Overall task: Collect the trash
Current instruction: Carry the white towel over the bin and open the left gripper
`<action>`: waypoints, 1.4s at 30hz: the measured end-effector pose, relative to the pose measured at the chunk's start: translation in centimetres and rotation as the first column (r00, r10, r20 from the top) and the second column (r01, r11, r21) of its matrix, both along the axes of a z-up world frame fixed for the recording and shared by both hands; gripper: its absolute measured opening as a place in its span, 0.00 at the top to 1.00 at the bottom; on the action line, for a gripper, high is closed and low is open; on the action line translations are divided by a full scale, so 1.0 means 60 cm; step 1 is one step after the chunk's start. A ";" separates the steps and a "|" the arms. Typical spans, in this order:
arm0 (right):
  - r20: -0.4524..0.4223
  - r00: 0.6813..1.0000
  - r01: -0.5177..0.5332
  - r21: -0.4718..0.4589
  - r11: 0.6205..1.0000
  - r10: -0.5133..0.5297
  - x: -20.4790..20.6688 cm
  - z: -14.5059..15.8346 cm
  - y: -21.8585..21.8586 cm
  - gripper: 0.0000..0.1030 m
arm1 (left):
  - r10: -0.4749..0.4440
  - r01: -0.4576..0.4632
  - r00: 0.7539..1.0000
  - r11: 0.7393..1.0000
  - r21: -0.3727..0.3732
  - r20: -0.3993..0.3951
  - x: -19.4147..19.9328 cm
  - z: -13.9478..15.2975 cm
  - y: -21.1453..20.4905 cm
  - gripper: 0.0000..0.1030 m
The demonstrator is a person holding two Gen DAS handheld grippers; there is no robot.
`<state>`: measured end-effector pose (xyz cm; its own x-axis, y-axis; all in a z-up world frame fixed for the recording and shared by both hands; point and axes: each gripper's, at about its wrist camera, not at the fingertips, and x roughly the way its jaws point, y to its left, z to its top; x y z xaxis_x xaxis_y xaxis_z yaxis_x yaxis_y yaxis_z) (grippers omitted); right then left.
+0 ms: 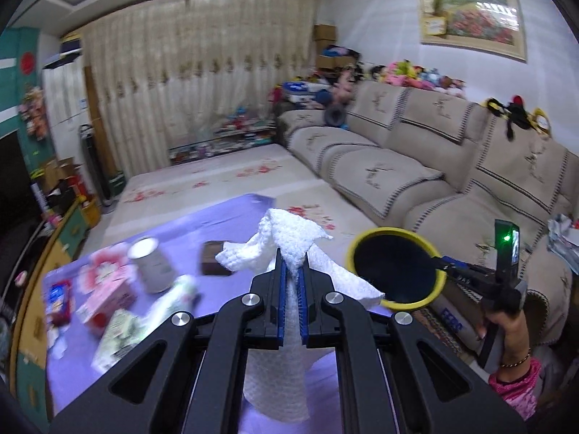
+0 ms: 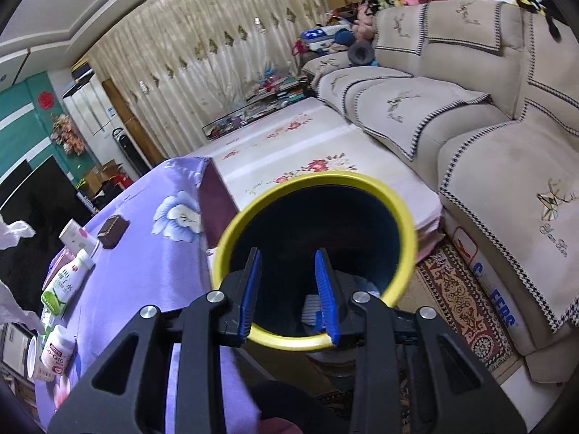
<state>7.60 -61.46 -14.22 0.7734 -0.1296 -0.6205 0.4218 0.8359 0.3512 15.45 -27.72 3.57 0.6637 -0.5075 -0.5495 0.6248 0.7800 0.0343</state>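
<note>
1. Left gripper (image 1: 293,271): blue-padded fingers (image 1: 283,289) clamped tight on a white paper towel (image 1: 289,231), crumpled end sticking up past the tips, rest of the sheet hanging down between the black arms.
2. Towel is held in the air above the purple floral tablecloth (image 1: 231,217), just left of the bin mouth in the left wrist view.
3. Right gripper (image 2: 287,289): fingers (image 2: 325,289) pinching the near rim of a yellow-rimmed bin (image 2: 405,217); one blue pad sits inside the dark interior, the other finger is harder to read against the rim. Grip looks closed on the rim.
4. Bin is tilted, mouth facing the cameras, held off the table edge toward the sofa side. Something pale lies at the bottom inside; can't tell what.
5. In the left view the same bin (image 1: 439,282) shows with the right gripper behind it and the person's right hand (image 1: 506,329) on the handle, green light on the unit.
6. On the tablecloth, left side: white bottle with green label (image 2: 65,285), small white pill bottle (image 2: 56,352), brown box (image 2: 113,229), white cup (image 1: 152,264), pink carton (image 1: 105,296). Left view blurred here.
7. Background: beige sofa (image 2: 488,115), floral covered surface (image 2: 307,144) beside the table, patterned rug (image 2: 459,300), curtains (image 1: 202,90).
</note>
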 end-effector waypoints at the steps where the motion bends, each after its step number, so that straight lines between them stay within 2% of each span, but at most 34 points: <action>1: -0.003 1.000 0.011 0.004 1.000 -0.011 -0.006 -0.003 -0.009 0.71 | -0.025 0.025 1.000 1.000 0.000 -0.007 0.001 -0.004 -0.026 0.94; 9: -0.010 0.996 0.087 0.037 0.995 -0.087 -0.047 -0.026 -0.072 0.71 | -0.160 0.162 0.985 0.986 0.029 -0.067 0.031 -0.037 -0.193 0.94; 16: -0.004 0.993 0.119 0.053 0.991 -0.119 -0.072 -0.036 -0.107 0.71 | -0.228 0.240 0.964 0.968 0.077 -0.137 0.074 -0.110 -0.345 0.94; 22: -0.010 0.992 0.128 0.068 0.990 -0.127 -0.083 -0.046 -0.119 0.71 | -0.242 0.262 0.956 0.958 0.113 -0.167 0.093 -0.166 -0.437 0.94; 28: -0.012 0.991 0.134 0.070 0.988 -0.134 -0.090 -0.048 -0.126 0.71 | -0.209 0.253 0.950 0.951 0.178 -0.234 0.127 -0.237 -0.506 0.93; 30: -0.012 0.991 0.137 0.070 0.988 -0.136 -0.091 -0.046 -0.126 0.71 | -0.192 0.247 0.946 0.949 0.197 -0.260 0.137 -0.256 -0.512 0.85; 32: -0.014 0.990 0.139 0.070 0.988 -0.138 -0.092 -0.047 -0.126 0.71 | -0.172 0.238 0.943 0.946 0.217 -0.284 0.146 -0.272 -0.512 0.62; 33: -0.014 0.990 0.139 0.071 0.988 -0.138 -0.092 -0.047 -0.126 0.71 | -0.161 0.232 0.943 0.946 0.228 -0.293 0.149 -0.278 -0.513 0.54; 37: -0.015 0.991 0.134 0.071 0.988 -0.133 -0.090 -0.046 -0.122 0.71 | -0.155 0.231 0.939 0.945 0.230 -0.306 0.154 -0.281 -0.507 0.52; 42: -0.013 0.992 0.123 0.065 0.990 -0.123 -0.087 -0.041 -0.114 0.71 | -0.166 0.224 0.942 0.958 0.179 -0.293 0.142 -0.240 -0.469 0.47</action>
